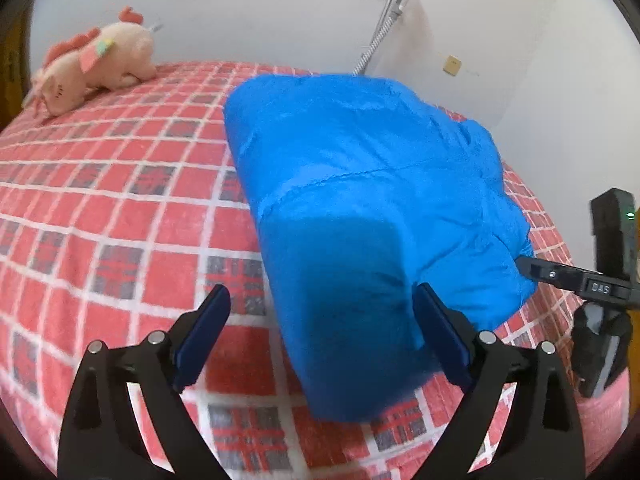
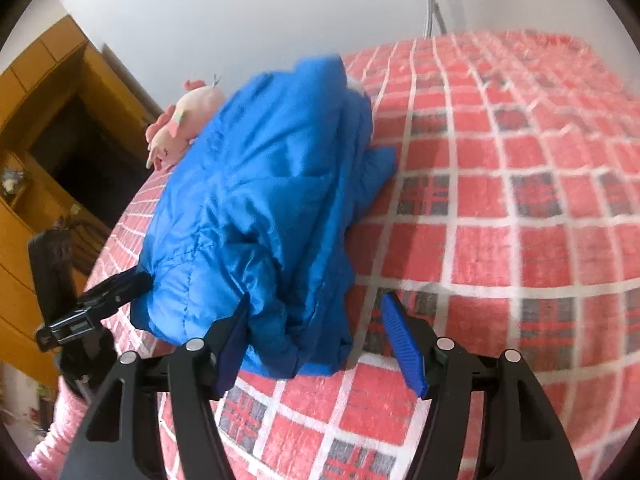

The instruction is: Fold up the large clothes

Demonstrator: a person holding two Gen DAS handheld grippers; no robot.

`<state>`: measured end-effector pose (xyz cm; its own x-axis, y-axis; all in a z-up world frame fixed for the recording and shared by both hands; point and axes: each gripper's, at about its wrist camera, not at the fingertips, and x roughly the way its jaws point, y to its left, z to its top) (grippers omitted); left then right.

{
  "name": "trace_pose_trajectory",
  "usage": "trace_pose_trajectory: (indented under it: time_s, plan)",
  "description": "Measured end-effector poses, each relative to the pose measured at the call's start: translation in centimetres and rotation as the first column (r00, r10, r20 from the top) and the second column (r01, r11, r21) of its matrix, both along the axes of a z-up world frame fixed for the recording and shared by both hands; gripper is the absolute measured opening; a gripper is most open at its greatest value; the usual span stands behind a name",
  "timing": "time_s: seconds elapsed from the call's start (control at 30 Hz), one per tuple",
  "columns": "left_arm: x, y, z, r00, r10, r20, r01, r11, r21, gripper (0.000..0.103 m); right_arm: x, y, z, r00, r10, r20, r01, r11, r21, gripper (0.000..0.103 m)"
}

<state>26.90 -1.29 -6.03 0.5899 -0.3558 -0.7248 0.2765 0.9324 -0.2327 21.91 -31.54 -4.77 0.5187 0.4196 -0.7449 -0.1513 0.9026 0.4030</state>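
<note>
A blue padded jacket [image 1: 360, 184] lies folded into a thick bundle on the red checked bedspread [image 1: 120, 208]. My left gripper [image 1: 320, 292] is open at the bundle's near corner. Its right pad is against the fabric and its left pad stands apart over the bedspread. In the right wrist view, my right gripper [image 2: 316, 300] is open around the jacket's [image 2: 256, 200] near end. The left pad touches the cloth and the right pad is clear of it. Each view also shows a black finger of the other gripper [image 1: 560, 276] [image 2: 112, 288] at the bundle's side.
A pink plush toy [image 1: 92, 64] lies at the far left of the bed. Behind the bed is a white wall with a metal hose [image 1: 380, 32] leaning on it. A wooden cabinet [image 2: 44, 128] stands beyond the bed's left edge. A pink sleeve [image 2: 60, 432] shows low down.
</note>
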Motion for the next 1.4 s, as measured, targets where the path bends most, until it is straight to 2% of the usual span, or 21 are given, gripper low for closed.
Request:
trace_pose_trajectory:
  time_s: [0.1,0.17,0.23,0.43,0.57,0.97,1.4]
  plan:
    - [-1.8,-0.2,1.2,0.999,0.041,0.017,-0.043,0.996,0.073,0.092,-1.7,1.2,1.7,0.998,-0.053,0.034,0.057,0.988,-0.145,0.082]
    - [-2.9,-0.4,1.8,0.997,0.069,0.017,-0.07,0.991,0.116,0.093,-3.2,2.3,2.6,0.996,-0.07,0.063,0.082,0.97,-0.229,0.086]
    - [-4.1,-0.3,2.1,0.996,0.09,0.026,-0.092,0.987,0.134,0.094,-4.7,2.4,2.9,0.995,-0.069,0.076,0.086,0.965,-0.248,0.088]
    - [-7.5,-0.3,3.0,0.985,0.153,0.073,-0.165,0.968,0.189,0.097,-8.3,3.4,3.9,0.995,-0.052,0.088,0.07,0.973,-0.218,0.099]
    - [-9.6,0.0,4.1,0.981,0.165,0.101,-0.18,0.97,0.166,0.098,-10.0,4.0,4.1,0.996,-0.064,0.068,0.076,0.979,-0.191,0.099]
    - [-14.5,0.4,5.4,0.972,0.179,0.149,-0.205,0.961,0.183,0.098,-14.2,4.6,5.1,0.99,-0.101,0.093,0.117,0.977,-0.178,0.099]
    - [-17.7,0.0,6.4,0.985,0.141,0.094,-0.158,0.966,0.204,0.098,-16.7,6.4,6.6,0.996,-0.064,0.063,0.077,0.969,-0.236,0.099]
